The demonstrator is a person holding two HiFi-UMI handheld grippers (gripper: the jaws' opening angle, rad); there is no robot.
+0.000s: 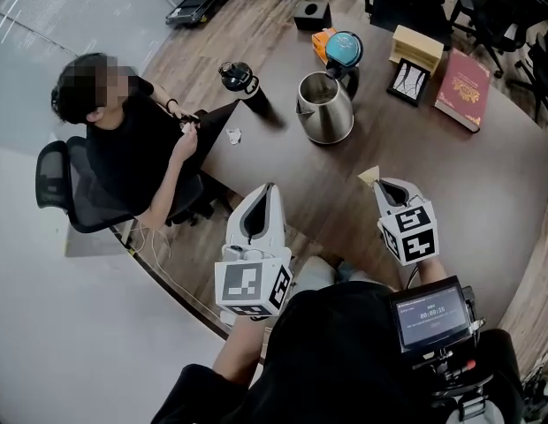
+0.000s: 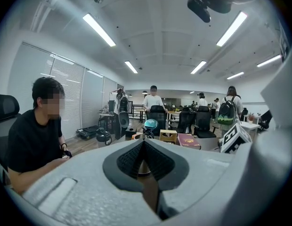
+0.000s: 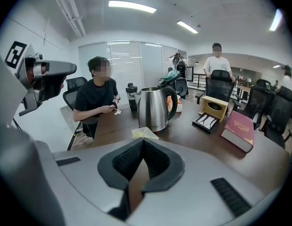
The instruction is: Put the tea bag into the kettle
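A steel kettle (image 1: 325, 106) with a black handle stands open-topped on the brown table (image 1: 362, 228); in the right gripper view the kettle (image 3: 153, 108) rises straight beyond the jaws. My right gripper (image 1: 377, 182) is shut on a pale yellow tea bag (image 1: 369, 176), which sticks out past the fingertips, above the table and short of the kettle. The same tea bag (image 3: 145, 133) shows at the tip of the right gripper (image 3: 142, 140). My left gripper (image 1: 268, 186) hovers at the table's near edge, left of the right one, jaws together with nothing between them (image 2: 142, 141).
A person in black (image 1: 141, 140) sits at the table's left side beside a black bottle (image 1: 239, 79). Behind the kettle are a blue round object (image 1: 344, 49), a wooden box (image 1: 416, 47), a small black-and-white tray (image 1: 408, 82) and a red book (image 1: 462, 88).
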